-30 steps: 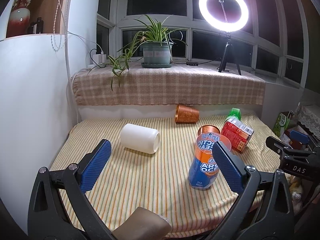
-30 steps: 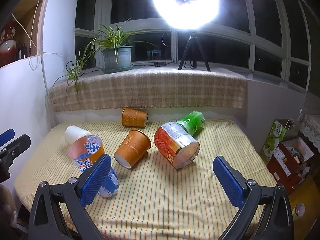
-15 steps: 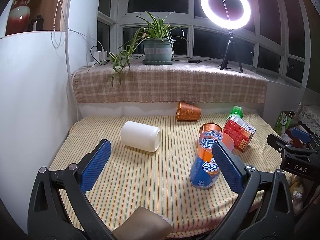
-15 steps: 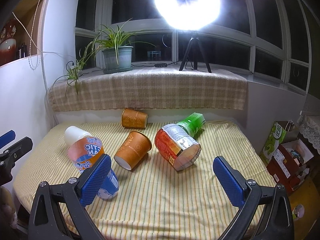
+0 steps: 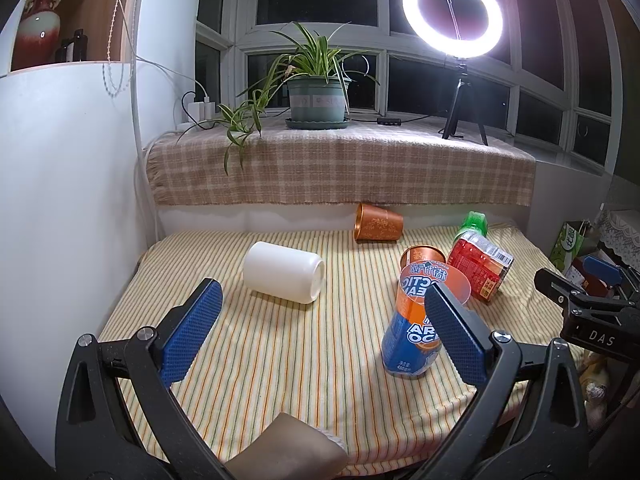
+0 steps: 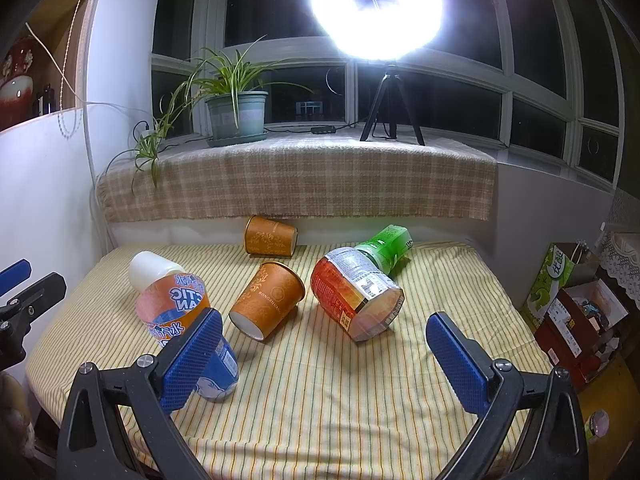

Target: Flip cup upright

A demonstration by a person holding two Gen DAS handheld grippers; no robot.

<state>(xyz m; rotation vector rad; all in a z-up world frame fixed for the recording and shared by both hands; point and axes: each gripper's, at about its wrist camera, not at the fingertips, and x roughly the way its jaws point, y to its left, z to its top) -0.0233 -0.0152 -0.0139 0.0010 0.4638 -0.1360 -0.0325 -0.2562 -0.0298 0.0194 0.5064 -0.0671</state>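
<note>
Left gripper (image 5: 320,332) spread wide, right gripper (image 6: 322,354) likewise (both empty), above striped table (image 6: 360,400)

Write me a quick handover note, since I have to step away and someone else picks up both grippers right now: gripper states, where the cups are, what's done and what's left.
Left gripper: open, empty, above the near side of the striped table.
Right gripper: open, empty, above the table's near right part.
White cup: on its side, left of centre.
Near orange cup: on its side mid-table, mouth toward the near edge.
Far orange cup: on its side by the back wall.
Cut blue-orange bottle: standing, open end up.
Cut red bottle: lying down beside the near orange cup.
Done: no lying cup is gripped or upright.
Left: grasp a lying cup and stand it up.
</note>
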